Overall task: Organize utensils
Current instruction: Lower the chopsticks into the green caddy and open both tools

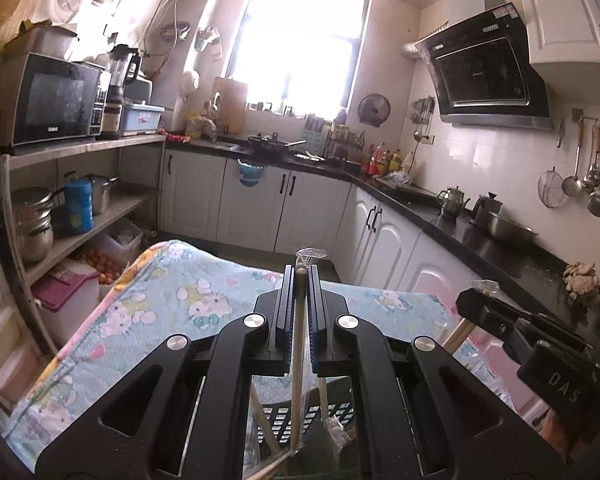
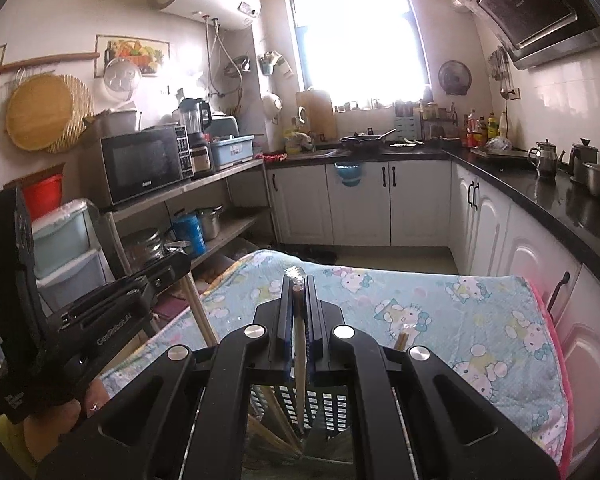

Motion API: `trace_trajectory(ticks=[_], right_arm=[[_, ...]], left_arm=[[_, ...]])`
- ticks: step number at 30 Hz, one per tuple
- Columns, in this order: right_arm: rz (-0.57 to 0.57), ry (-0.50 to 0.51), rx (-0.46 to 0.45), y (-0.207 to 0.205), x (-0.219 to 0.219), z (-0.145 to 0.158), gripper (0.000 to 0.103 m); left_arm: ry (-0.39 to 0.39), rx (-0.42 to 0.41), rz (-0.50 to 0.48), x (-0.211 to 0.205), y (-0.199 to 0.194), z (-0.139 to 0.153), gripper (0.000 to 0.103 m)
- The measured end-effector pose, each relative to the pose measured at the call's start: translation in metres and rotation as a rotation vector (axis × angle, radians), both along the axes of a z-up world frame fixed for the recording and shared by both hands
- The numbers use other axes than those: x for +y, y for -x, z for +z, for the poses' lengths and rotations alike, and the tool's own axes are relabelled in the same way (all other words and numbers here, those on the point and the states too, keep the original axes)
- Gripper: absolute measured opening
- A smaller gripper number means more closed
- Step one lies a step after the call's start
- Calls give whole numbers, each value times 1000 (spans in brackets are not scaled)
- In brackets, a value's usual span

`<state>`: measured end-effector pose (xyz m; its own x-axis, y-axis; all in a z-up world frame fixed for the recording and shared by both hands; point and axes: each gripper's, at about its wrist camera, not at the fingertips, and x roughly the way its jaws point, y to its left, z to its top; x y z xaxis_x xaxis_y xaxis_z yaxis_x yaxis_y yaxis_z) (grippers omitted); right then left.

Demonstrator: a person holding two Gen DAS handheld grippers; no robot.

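My left gripper (image 1: 300, 274) is shut on a pair of wooden chopsticks (image 1: 299, 356) in a clear plastic sleeve, held upright over a black slotted utensil basket (image 1: 300, 416) below it. My right gripper (image 2: 299, 282) is shut on another pair of wrapped wooden chopsticks (image 2: 299, 364), also upright over the same black basket (image 2: 320, 408). More wrapped chopsticks (image 1: 266, 428) lean inside the basket. The right gripper shows at the right of the left wrist view (image 1: 480, 292); the left gripper shows at the left of the right wrist view (image 2: 172, 264). Both hover above the table.
A table with a Hello Kitty cloth (image 2: 440, 320) lies under both grippers. A metal shelf with a microwave (image 1: 52, 100) stands at the left. A black counter (image 1: 480, 240) with kettles and white cabinets runs along the right and back.
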<state>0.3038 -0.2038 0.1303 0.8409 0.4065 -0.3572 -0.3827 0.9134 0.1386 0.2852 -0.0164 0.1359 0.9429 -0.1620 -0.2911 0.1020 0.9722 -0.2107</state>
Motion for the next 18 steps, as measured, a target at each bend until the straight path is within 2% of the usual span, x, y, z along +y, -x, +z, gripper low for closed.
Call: trace_trajectory(ticks=[7,18], right_arm=[[-8,48,-2,-6,4,-20,5],[-5,36,100,-9,-8,-45,6]], left_arm=[[-5,28,-7,-3,-7,-16,2],[-10,91,-29,-3,-12,-33,2]])
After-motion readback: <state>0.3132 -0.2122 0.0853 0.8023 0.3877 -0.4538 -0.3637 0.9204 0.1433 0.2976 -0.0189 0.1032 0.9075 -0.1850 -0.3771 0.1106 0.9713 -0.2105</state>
